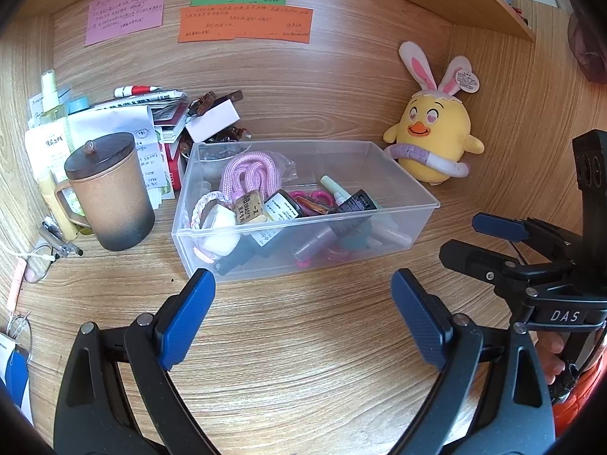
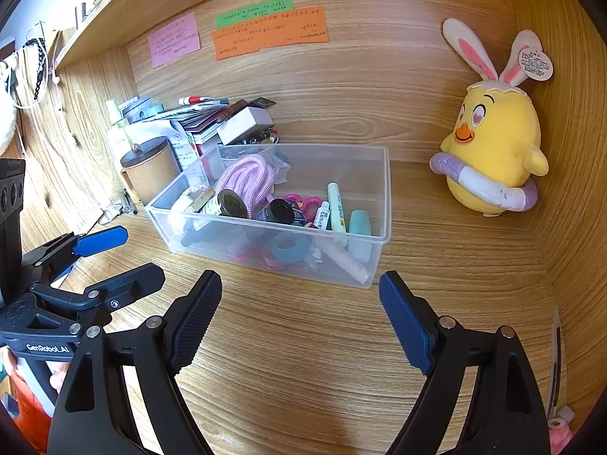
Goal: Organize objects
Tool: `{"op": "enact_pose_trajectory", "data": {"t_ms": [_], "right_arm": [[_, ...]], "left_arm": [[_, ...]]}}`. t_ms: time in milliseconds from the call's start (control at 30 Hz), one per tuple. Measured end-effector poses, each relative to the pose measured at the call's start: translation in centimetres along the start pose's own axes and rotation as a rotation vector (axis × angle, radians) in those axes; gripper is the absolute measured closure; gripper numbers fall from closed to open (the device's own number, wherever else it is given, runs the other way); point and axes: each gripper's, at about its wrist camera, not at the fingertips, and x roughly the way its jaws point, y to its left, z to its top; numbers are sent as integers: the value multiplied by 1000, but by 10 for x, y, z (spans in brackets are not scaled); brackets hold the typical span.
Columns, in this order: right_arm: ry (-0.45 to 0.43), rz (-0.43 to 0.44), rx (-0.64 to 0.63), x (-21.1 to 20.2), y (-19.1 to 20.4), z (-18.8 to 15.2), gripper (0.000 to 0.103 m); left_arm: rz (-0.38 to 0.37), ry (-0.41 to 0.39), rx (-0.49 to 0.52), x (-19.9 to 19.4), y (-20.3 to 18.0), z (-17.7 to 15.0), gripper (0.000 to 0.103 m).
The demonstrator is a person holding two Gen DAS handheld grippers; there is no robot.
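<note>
left tool released | right tool released | clear rectangular plastic box, woodgrain desk

This was a home study nook, a wood-grain worktop walled in by matching panels beneath an overhead shelf. Handwritten sticky notes were stuck to the back panel. A yellow plush chick with rabbit ears leaned in the corner, and a lidded mug, stacked booklets and lotion bottles crowded the left side.
</note>
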Motion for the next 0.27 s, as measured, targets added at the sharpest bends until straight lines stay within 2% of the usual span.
{"op": "enact_pose_trajectory", "data": {"t_ms": [267], "right_arm": [[-5, 2, -8, -2, 4, 1, 20]], "left_arm": [[17, -8, -6, -1, 4, 0, 8]]}}
